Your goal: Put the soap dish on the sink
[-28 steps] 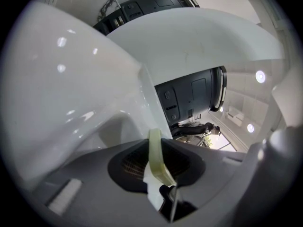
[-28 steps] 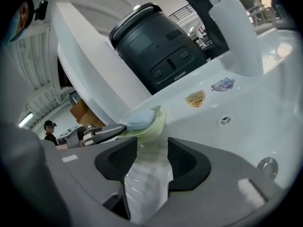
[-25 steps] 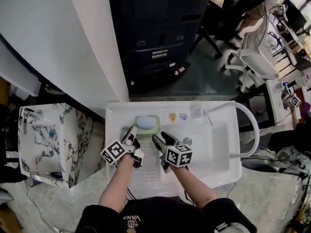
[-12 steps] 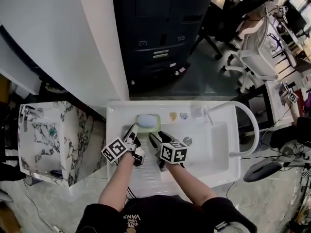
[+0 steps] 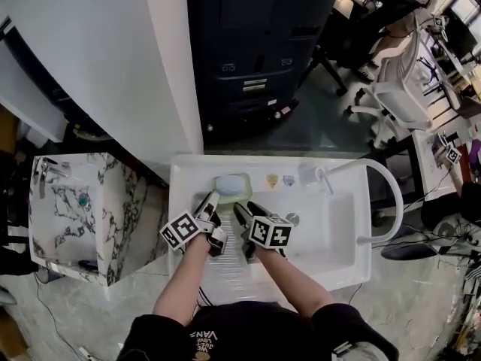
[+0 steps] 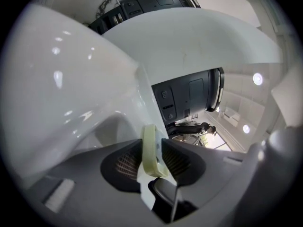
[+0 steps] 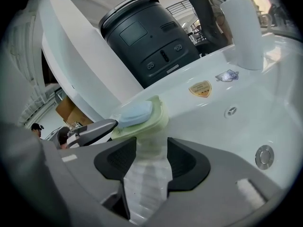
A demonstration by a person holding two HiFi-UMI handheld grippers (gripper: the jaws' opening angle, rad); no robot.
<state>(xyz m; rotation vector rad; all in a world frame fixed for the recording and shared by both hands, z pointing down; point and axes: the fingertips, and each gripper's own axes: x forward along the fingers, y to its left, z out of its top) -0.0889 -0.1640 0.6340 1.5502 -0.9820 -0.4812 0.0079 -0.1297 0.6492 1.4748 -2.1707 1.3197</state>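
Soap dish (image 5: 243, 191) at rear-left of sink (image 5: 331, 232)

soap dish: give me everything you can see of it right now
The soap dish is a pale green, plastic-looking rounded tray with a raised rim, carrying a light blue soap. It sits roughly level at the left of the sink's back ledge, beside two stickers. Whether it fully rests there I can't tell. The left gripper is closed on its near rim. The right gripper is open just short of it, not touching.
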